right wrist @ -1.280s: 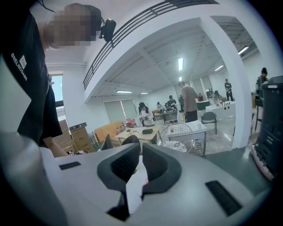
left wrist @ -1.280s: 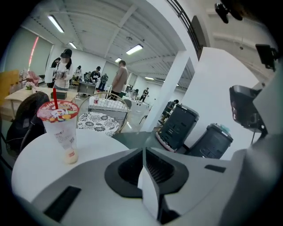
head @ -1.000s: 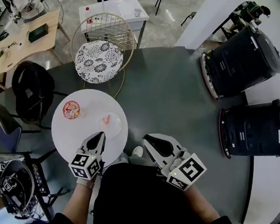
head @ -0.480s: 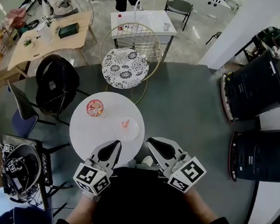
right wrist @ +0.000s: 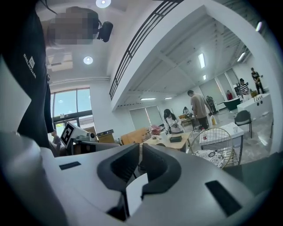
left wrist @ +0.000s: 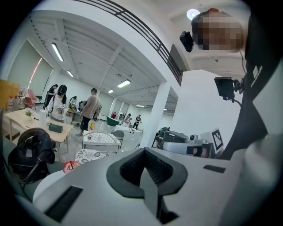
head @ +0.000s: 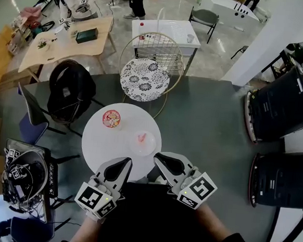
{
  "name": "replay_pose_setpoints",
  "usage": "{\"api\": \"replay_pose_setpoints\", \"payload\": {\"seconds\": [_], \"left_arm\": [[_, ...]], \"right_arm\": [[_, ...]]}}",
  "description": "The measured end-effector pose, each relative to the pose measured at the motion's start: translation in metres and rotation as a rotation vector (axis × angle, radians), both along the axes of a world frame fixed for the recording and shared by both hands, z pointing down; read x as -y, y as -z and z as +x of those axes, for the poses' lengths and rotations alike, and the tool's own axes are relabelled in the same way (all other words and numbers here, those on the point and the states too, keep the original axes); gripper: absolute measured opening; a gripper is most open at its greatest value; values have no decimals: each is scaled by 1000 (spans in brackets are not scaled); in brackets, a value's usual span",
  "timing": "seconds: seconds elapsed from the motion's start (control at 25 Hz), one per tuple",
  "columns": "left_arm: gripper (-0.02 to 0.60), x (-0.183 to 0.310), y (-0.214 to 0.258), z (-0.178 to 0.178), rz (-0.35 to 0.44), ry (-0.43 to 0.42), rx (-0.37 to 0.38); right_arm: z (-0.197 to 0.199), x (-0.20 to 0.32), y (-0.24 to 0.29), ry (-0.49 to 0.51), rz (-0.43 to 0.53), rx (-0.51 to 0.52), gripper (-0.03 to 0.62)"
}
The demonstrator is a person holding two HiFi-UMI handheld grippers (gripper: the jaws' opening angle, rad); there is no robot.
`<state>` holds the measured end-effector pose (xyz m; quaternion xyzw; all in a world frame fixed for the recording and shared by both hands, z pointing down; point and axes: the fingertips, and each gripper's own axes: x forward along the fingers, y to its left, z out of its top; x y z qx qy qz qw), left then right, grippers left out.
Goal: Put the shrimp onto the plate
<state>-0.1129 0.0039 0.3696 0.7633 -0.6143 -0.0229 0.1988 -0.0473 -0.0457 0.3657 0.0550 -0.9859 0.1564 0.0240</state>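
Observation:
A pink shrimp (head: 142, 139) lies on a small clear plate (head: 149, 148) at the right side of a round white table (head: 100, 145). A red-lidded bowl (head: 111, 118) stands at the table's far edge and also shows in the left gripper view as the red bowl (left wrist: 70, 166). My left gripper (head: 123, 164) hovers over the table's near edge, shut and empty. My right gripper (head: 160, 157) hangs just right of the plate, jaws together, nothing in them. In their own views the left gripper (left wrist: 143, 152) and right gripper (right wrist: 140, 148) point out level across the room.
A wire-backed chair with a patterned cushion (head: 144, 79) stands behind the table, and a black chair with a bag (head: 70, 90) to the left. Two black drum-like machines (head: 283, 102) (head: 285, 178) sit at the right. A stand with gear (head: 27, 176) is at the near left. People stand far back.
Both grippers have come up and closer to the head camera, the left one most. The view has swung, so the table sits further right. The shrimp stays on the plate.

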Motion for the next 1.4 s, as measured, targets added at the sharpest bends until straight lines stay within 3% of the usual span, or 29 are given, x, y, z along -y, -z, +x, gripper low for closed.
{"api": "replay_pose_setpoints", "payload": {"seconds": [0.16, 0.52, 0.88, 1.4], "left_arm": [[6, -6, 1, -6, 7, 14, 30], [5, -14, -5, -18, -17, 48, 12], [5, -4, -14, -6, -39, -7, -12], [5, 13, -22, 8, -63, -19, -59]], "right_arm": [[-8, -4, 0, 19, 12, 6, 31], [-21, -17, 2, 63, 51, 5, 31], [-4, 0, -4, -33, 5, 0, 31], [16, 13, -4, -63, -4, -7, 31]]}}
